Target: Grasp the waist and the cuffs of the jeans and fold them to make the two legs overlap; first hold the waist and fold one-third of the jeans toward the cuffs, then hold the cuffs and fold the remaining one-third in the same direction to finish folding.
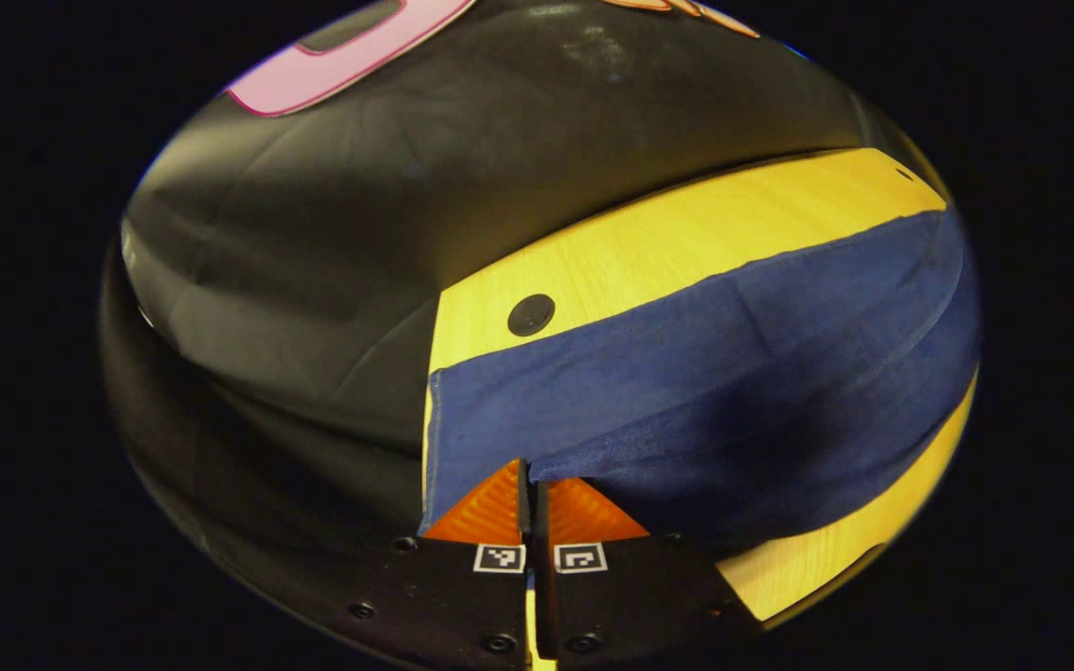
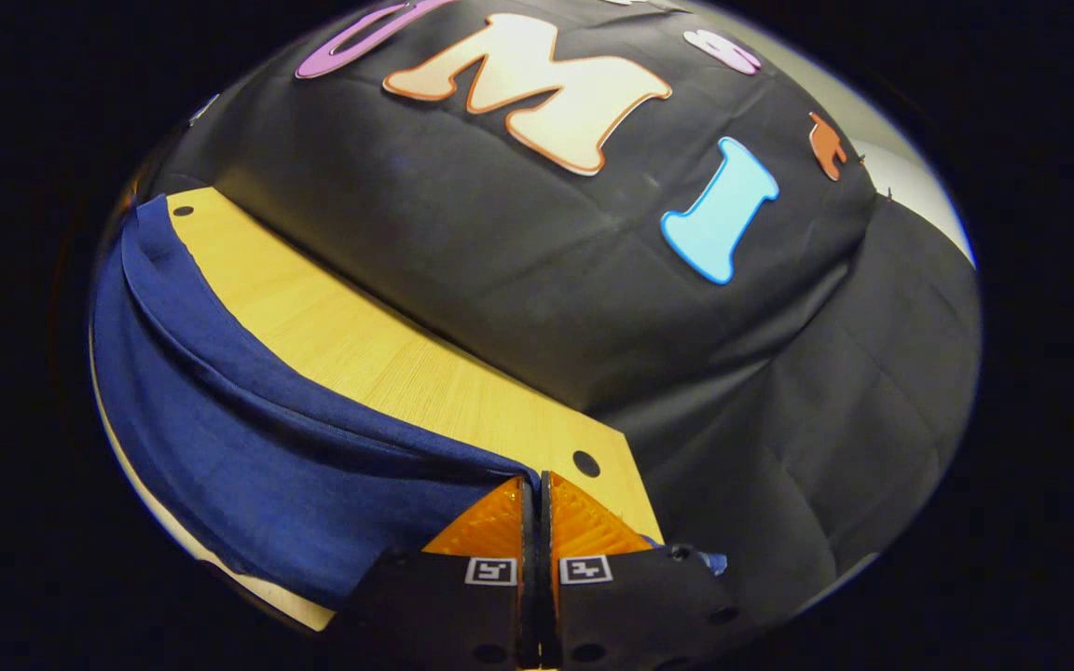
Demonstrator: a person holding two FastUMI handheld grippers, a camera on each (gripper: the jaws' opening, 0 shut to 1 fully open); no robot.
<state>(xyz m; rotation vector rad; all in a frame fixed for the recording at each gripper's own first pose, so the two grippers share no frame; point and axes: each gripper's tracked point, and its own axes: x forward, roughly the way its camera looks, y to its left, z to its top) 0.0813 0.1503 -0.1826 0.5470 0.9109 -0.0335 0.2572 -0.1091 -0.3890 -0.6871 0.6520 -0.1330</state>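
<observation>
Table (image 1: 649, 242): yellow wood, booth wall behind. Jeans (image 1: 686, 373) lie along it, long axis running between your two hands, near layer lifted in sagging fold. Your left gripper (image 1: 530, 485) pinches cloth edge at one end, fingers closed on it. Your right gripper (image 2: 531, 494) clamps opposite end likewise. Jeans stretch away sideways from each gripper; carry both ends together, parallel.

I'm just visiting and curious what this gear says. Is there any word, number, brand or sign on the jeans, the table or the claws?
jeans: no text, plain blue cloth.
table: no text, just a dark round dot.
left claw: two black-and-white code squares, patterns rather than words.
right claw: two such squares as well, no words or numbers.
</observation>
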